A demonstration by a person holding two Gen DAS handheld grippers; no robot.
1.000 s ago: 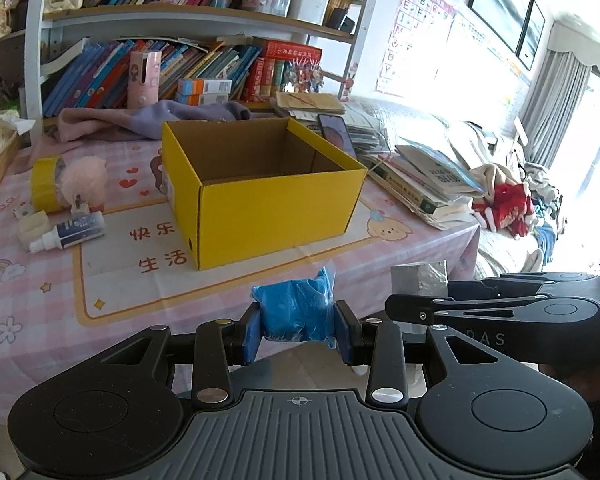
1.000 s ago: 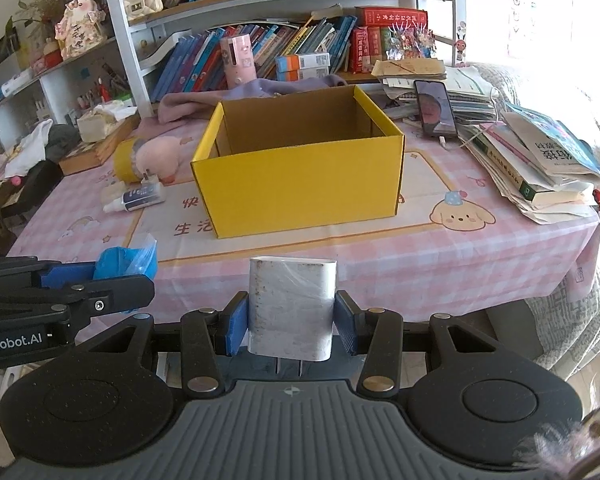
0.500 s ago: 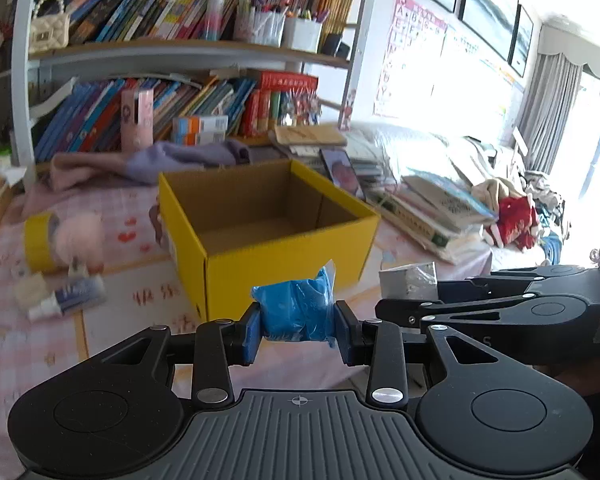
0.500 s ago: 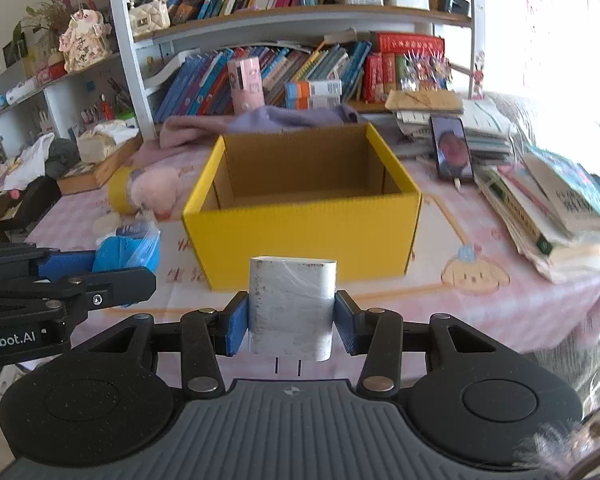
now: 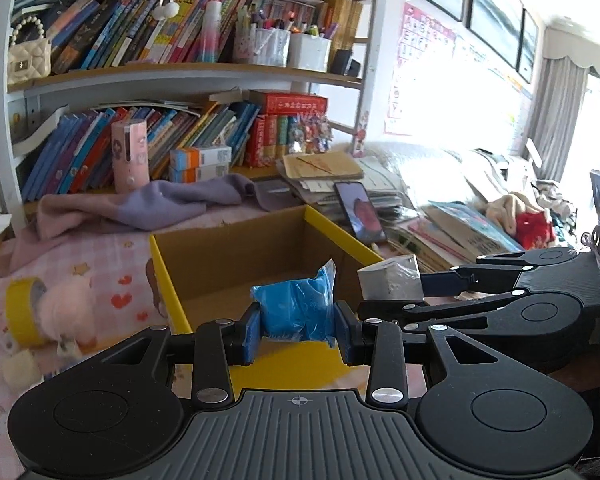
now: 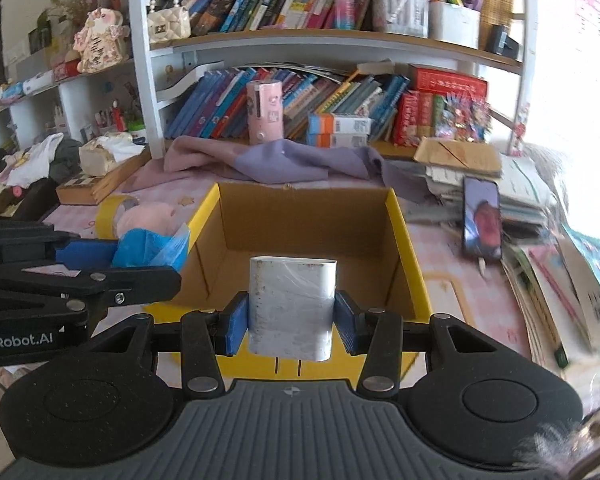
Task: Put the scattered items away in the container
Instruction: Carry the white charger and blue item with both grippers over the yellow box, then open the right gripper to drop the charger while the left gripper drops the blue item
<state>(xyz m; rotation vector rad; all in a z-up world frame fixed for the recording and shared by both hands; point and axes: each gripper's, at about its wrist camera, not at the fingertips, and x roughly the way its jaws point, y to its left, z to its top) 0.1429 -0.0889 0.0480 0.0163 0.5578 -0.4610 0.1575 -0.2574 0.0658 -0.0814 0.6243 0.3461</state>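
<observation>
An open yellow cardboard box (image 5: 172, 280) (image 6: 412, 264) stands on the pink tablecloth, its brown inside bare. My left gripper (image 5: 298, 330) is shut on a blue plastic-wrapped packet (image 5: 296, 310), held over the box's near wall. My right gripper (image 6: 291, 326) is shut on a white rounded block in clear wrap (image 6: 292, 304), also over the near wall. In the left wrist view the right gripper (image 5: 420, 294) shows at the right with the white block (image 5: 390, 280). In the right wrist view the left gripper (image 6: 112, 264) with the blue packet (image 6: 148, 248) is at the left.
Left of the box lie a yellow tape roll (image 5: 20, 308), a pink fluffy toy (image 5: 66, 308) and small white items (image 5: 18, 364). A purple cloth (image 6: 284, 160) lies behind it. A phone (image 6: 482, 220) rests on stacked books and papers at the right. Bookshelves fill the back.
Both grippers have moved forward and slightly up, from before the table edge to over the box's near wall. Each keeps its grip on its item.
</observation>
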